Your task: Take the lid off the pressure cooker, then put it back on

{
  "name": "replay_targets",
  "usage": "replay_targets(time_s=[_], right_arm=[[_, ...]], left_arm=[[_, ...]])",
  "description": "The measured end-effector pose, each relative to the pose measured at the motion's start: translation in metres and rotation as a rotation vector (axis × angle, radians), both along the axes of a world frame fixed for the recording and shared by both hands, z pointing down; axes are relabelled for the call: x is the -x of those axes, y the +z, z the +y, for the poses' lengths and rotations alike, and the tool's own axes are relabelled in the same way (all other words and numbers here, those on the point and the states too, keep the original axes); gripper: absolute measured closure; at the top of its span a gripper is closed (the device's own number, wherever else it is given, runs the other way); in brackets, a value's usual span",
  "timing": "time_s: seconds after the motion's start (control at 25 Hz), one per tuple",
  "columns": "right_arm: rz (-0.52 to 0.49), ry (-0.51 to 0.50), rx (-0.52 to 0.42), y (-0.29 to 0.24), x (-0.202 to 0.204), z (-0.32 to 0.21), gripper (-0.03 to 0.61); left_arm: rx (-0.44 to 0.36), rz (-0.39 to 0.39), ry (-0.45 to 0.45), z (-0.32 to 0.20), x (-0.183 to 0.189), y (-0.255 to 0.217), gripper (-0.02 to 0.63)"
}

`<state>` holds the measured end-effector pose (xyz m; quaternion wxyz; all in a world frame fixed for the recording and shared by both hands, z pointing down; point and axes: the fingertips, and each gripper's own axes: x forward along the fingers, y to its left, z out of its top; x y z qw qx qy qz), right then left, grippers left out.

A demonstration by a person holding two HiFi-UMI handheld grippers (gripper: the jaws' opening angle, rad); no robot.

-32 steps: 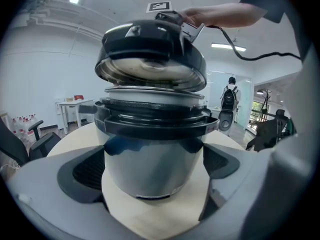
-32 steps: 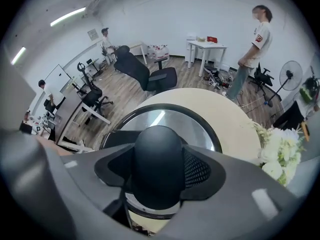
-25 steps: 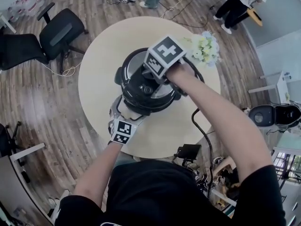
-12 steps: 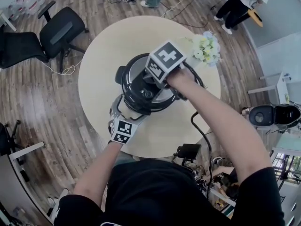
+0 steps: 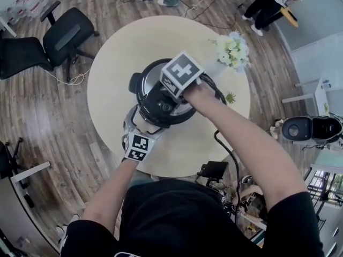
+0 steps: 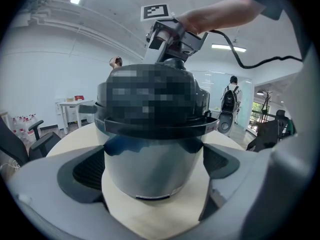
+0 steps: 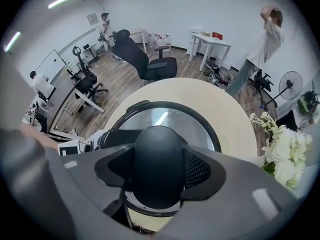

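Note:
The pressure cooker (image 5: 161, 98) stands on a round pale table (image 5: 120, 52). My right gripper (image 7: 159, 171) points almost straight down, shut on the black knob handle (image 7: 157, 154) of the shiny, black-rimmed lid (image 7: 197, 124). The lid lies level over the pot; whether it is fully seated I cannot tell. My left gripper (image 6: 152, 184) reaches in low from the near side, and its pads (image 6: 90, 171) press on either side of the steel pot body (image 6: 152, 159). In the left gripper view the right gripper (image 6: 172, 59) stands on top of the lid.
White flowers (image 5: 233, 50) sit at the table's far right. A black cable (image 5: 228, 143) runs off the near right edge. Black office chairs (image 5: 67, 36) stand on the wood floor to the left, and people stand at the far side of the room.
The right gripper has sunk a little with the lid handle in its grip, bringing the lid down squarely over the pot. The left gripper has stayed put on the pot body.

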<state>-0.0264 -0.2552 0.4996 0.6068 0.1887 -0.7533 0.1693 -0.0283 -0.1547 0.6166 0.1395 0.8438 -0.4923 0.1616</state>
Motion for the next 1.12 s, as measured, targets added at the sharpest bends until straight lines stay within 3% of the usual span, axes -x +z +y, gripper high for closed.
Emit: replay_targets(time_s=[0.8, 1.12], right_arm=[[-0.014, -0.124, 0.005, 0.0031, 0.0010, 0.0044, 0.290], [-0.015, -0.236, 0.010, 0.0033, 0.0015, 0.0087, 0.290]], left_arm=[[-0.003, 0.004, -0.007, -0.0021, -0.0007, 0.0030, 0.023], [-0.001, 0.003, -0.006, -0.0018, -0.0005, 0.0035, 0.023]])
